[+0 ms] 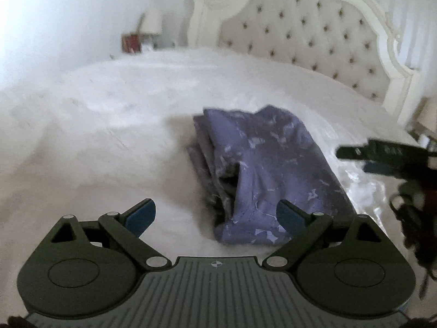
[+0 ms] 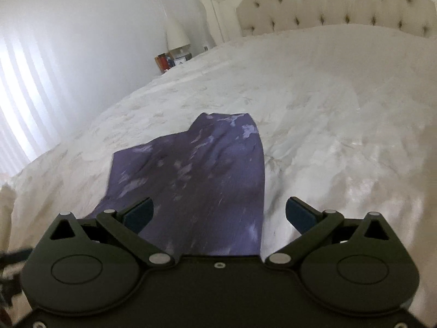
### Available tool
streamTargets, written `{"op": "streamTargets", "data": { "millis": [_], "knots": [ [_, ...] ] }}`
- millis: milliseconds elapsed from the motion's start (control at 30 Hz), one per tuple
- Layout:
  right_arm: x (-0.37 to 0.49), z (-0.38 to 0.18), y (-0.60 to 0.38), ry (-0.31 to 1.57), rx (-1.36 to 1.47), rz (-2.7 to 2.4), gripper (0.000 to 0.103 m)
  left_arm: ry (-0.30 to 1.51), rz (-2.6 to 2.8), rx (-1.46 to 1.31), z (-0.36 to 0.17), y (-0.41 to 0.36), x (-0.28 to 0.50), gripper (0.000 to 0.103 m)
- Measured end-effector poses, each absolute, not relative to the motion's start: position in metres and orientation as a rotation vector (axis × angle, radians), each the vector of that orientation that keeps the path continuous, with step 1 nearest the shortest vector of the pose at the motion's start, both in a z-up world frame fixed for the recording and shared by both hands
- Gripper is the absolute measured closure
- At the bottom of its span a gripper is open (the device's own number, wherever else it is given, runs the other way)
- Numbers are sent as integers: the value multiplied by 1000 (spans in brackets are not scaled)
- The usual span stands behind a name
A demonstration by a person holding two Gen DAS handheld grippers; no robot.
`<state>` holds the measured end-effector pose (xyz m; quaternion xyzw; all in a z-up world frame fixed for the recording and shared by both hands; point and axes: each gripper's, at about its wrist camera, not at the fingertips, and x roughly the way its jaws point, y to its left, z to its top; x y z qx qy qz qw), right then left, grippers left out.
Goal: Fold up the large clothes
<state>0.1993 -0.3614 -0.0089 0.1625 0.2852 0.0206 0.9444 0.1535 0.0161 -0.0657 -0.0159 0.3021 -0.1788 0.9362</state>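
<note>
The purple garment [image 1: 262, 169] lay folded on the bed [image 1: 109, 125], soft and limp; a folded edge seemed the best hold. Left gripper [image 1: 215, 216] and right gripper [image 2: 218, 216] fingers gaped wide, empty.

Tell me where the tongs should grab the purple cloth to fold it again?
Probably the near short edge of the cloth, at its two corners, coming in low from the front. It lies folded in a long strip pointing away toward the headboard, so lifting the near end over the far end would halve it. The left side shows stacked layers, so pinch all of them together. Both tongs are open and empty.
</note>
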Motion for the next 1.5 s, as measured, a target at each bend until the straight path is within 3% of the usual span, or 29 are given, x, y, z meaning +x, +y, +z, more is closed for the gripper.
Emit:
{"op": "streamTargets", "data": {
  "millis": [633,1500],
  "knots": [
    [58,16,-311,553,324,-34,1,650,-323,48,-39,-5,76,7],
    [4,19,-281,611,188,-111,1,714,-234,90,-44,-1,26,7]
  ]
}}
